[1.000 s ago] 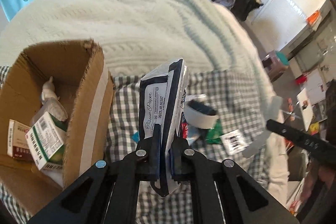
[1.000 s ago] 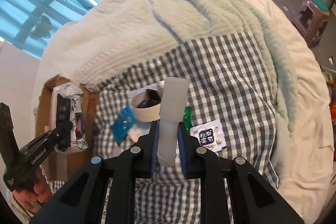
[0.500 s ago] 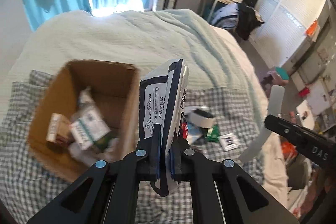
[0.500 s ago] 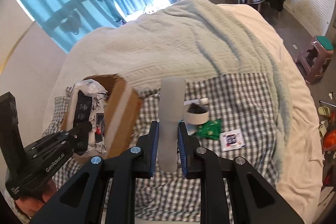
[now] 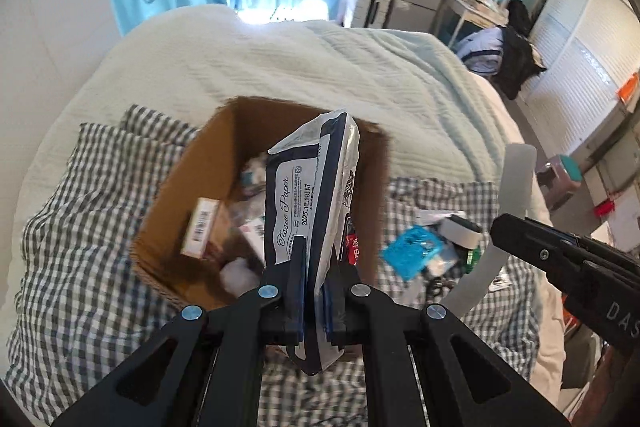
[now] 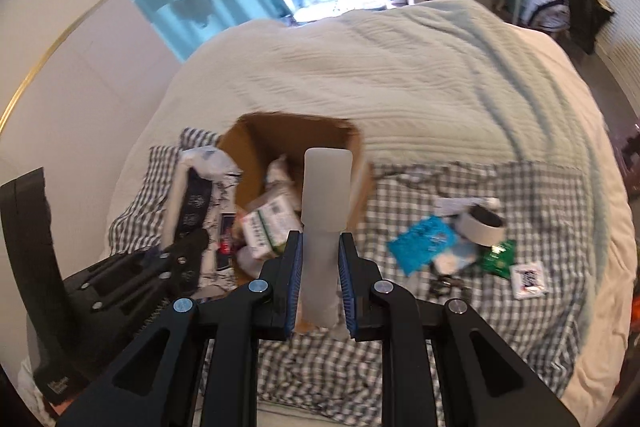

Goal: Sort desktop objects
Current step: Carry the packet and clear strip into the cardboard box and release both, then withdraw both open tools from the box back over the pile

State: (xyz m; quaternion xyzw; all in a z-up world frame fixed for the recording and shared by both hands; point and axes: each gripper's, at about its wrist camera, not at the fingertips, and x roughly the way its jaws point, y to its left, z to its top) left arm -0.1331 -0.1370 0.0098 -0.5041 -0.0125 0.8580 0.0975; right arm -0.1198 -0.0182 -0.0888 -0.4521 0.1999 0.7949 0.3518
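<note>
Now the tissue pack (image 5: pixel 310 211), navy and white, hangs pinched in the left gripper (image 5: pixel 314 291) right over the open box (image 5: pixel 192 171), whose rim leaves room on every side. A second ago the box sat off to the left. Beside it, the right gripper (image 6: pixel 319 279) clamps a frosted tube (image 6: pixel 326 199). Loose items stay on the checked cloth (image 5: pixel 80 227).

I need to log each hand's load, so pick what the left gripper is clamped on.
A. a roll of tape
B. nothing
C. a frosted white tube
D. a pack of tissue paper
D: the left gripper pinches a pack of tissue paper upright over the cardboard box; the right gripper has the white tube.
</note>
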